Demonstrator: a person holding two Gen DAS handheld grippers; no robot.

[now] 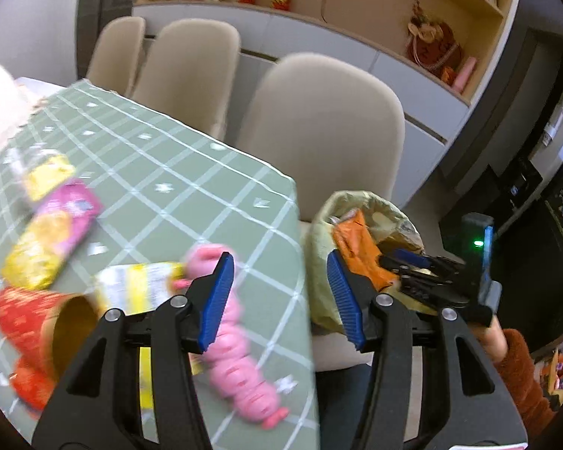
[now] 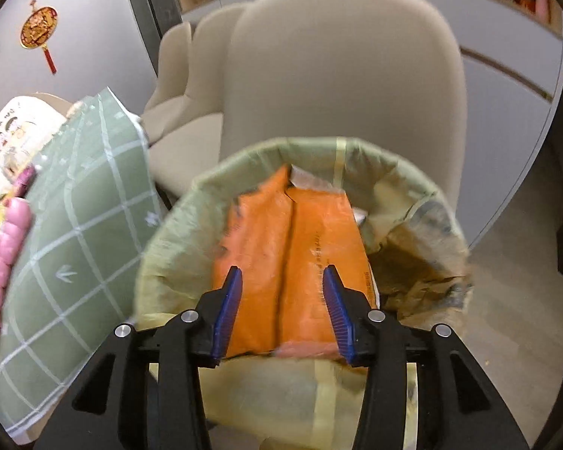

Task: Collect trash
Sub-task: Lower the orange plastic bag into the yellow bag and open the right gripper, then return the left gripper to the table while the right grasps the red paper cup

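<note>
A bin lined with a yellow-green bag [image 2: 176, 225] stands beside the table corner; it also shows in the left wrist view [image 1: 319, 247]. An orange wrapper [image 2: 292, 255] lies in its mouth, also seen from the left [image 1: 356, 247]. My right gripper [image 2: 283, 311] is open right above the wrapper, pads apart and not on it; it shows from the left too [image 1: 405, 258]. My left gripper [image 1: 281, 300] is open and empty over the table corner. On the green checked tablecloth [image 1: 169, 157] lie a pink segmented wrapper [image 1: 240, 375], a yellow-white packet [image 1: 139, 285], a red paper cup [image 1: 33, 322] on its side and a pink-yellow packet [image 1: 52, 232].
Beige chairs [image 1: 319, 131] stand along the table's far side, one right behind the bin [image 2: 341, 75]. A white cabinet with shelves of ornaments [image 1: 424, 86] lines the wall. A printed white bag [image 2: 15, 131] lies on the far table end.
</note>
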